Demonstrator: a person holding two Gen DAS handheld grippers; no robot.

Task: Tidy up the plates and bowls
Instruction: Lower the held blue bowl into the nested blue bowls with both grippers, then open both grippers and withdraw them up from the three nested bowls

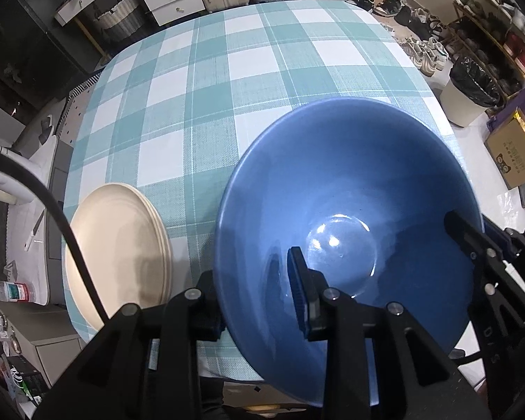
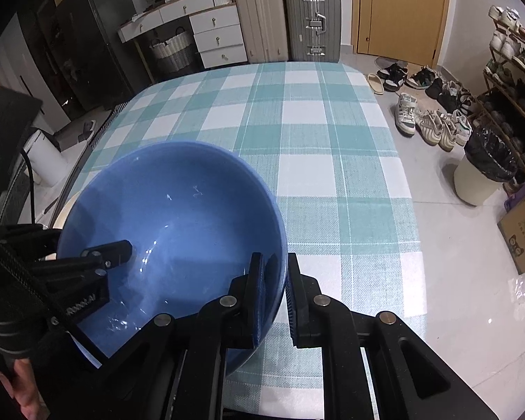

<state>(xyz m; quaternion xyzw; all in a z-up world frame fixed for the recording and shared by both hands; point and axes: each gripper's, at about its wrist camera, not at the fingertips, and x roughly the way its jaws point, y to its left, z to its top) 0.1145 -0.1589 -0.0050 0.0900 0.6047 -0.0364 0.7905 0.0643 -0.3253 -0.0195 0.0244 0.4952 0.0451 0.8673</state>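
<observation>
1. Blue bowl [image 1: 350, 210] is up off the checked tablecloth [image 1: 199, 112], tilted, near the table's front edge.
2. Both my grippers pinch its rim: left gripper [image 1: 259, 287] on one side, right gripper [image 2: 275, 290] on the opposite.
3. Cream plates [image 1: 119, 248] sit stacked just beside it.
4. Looks like mid-carry; next I'd need a level set-down.

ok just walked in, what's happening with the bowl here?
Both grippers are on the same blue bowl, each straddling its rim with one finger inside and one outside. The left gripper has the near-left edge; the right gripper has the opposite side. The bowl looks tilted over the checked tablecloth, so probably lifted, though I can't confirm that. A stack of cream plates sits beside it at the table's left edge.
</observation>
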